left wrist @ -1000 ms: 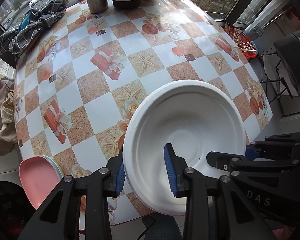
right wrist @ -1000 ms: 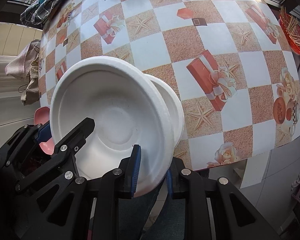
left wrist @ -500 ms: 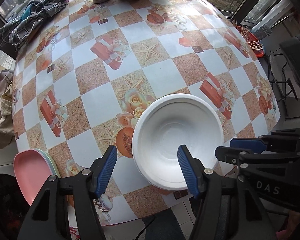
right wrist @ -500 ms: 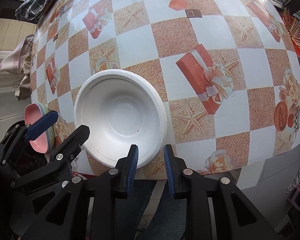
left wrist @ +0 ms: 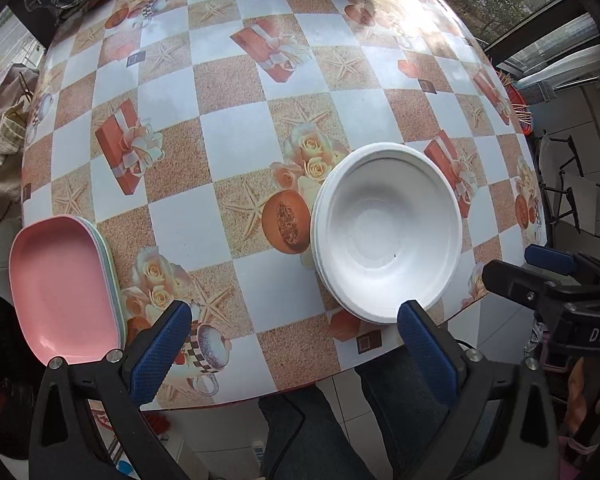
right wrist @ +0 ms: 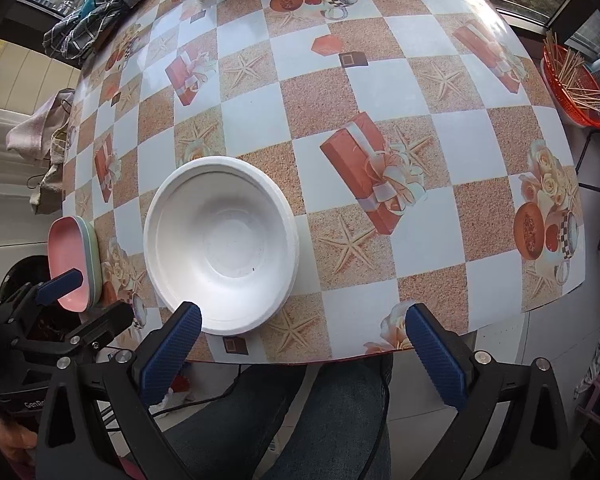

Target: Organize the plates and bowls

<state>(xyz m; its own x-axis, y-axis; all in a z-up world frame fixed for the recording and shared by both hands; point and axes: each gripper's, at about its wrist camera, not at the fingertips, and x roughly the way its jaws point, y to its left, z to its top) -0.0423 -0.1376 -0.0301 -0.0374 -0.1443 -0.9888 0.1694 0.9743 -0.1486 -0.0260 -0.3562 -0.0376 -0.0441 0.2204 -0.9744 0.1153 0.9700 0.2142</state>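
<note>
Left wrist view: the left tool (left wrist: pixel 296 334) hangs with its jaws spread wide and nothing between them. White bowls (left wrist: pixel 388 232), nested in a stack, sit on the counter (left wrist: pixel 240 140) just ahead and right of its right finger. Pink-topped plates (left wrist: pixel 60 284) are stacked at the counter edge to its left. Right wrist view: the right tool (right wrist: pixel 302 334) is also spread wide and empty, the bowls ahead of its left finger.

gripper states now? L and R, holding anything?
Left gripper: open, holding nothing, short of the white bowls.
Right gripper: open, holding nothing.
</note>
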